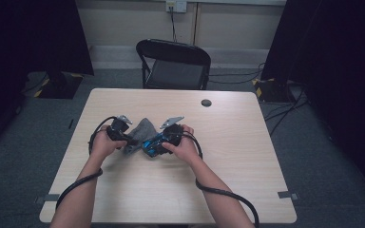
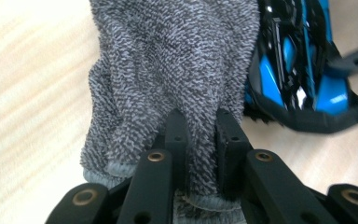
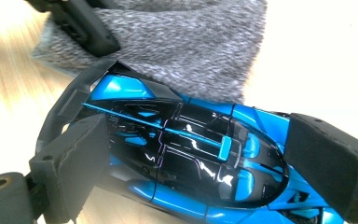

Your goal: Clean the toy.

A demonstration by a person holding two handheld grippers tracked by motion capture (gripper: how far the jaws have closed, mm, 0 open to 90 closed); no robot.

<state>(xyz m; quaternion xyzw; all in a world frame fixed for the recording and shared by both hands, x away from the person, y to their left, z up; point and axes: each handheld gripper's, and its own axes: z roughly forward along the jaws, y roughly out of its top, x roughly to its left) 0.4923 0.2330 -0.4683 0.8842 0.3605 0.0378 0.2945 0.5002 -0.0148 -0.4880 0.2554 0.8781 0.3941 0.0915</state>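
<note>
Black jaws of the left hand-held gripper [image 2: 200, 135] pinch a grey cloth [image 2: 177, 60]; the right hand-held gripper [image 3: 200, 158] clamps a blue toy car [image 3: 191, 158] on the worktop [image 1: 228, 142], cloth touching car

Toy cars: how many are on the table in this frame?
1. The blue and black toy car sits near the table's middle, between the jaws of the right hand-held gripper, beside the grey cloth pinched by the left hand-held gripper. The cloth could hide something small.
</note>
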